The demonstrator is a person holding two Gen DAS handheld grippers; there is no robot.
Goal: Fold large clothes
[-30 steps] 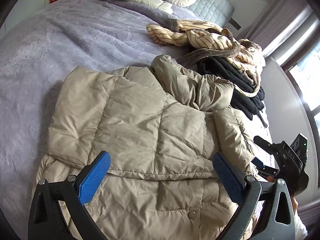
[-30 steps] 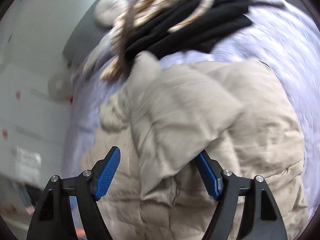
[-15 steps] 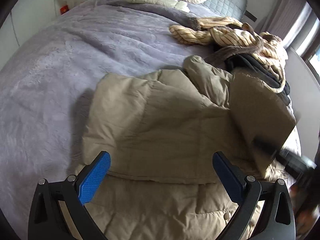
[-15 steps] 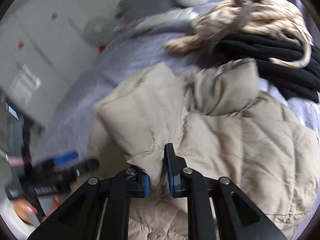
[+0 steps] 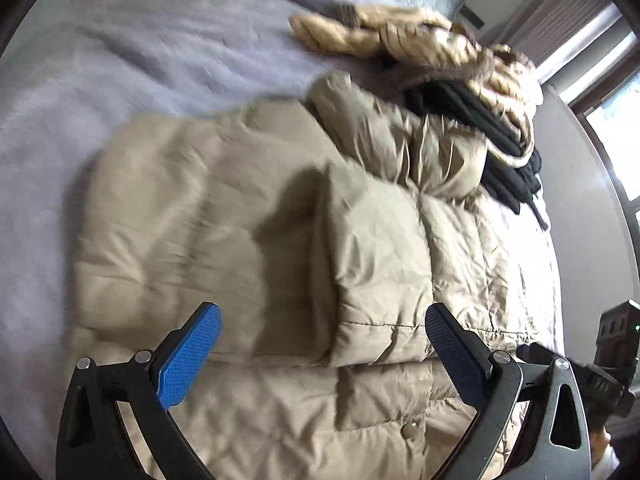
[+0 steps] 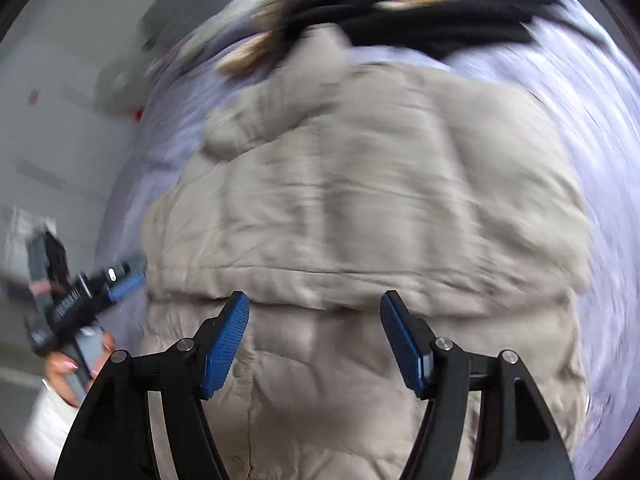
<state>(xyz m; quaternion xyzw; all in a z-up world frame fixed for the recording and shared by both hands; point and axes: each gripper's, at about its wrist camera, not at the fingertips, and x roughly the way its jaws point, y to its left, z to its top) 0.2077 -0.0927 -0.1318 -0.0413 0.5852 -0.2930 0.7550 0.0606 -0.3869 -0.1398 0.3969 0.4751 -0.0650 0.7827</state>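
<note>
Released since the earlier frame, one sleeve of the beige quilted puffer jacket lies folded across its body on the lilac-covered bed. Right tongs opening, empty; left tongs wide, empty. No legible writing.

1. Left wrist view: looks steeply down along the left gripper, close over the near edge of the beige puffer jacket, facing up the bed toward the headboard
2. Right wrist view: same steep, close stance along the right gripper, heavily blurred
3. Shared: jacket, clothes pile, and each view catches the other gripper at its edge
</note>
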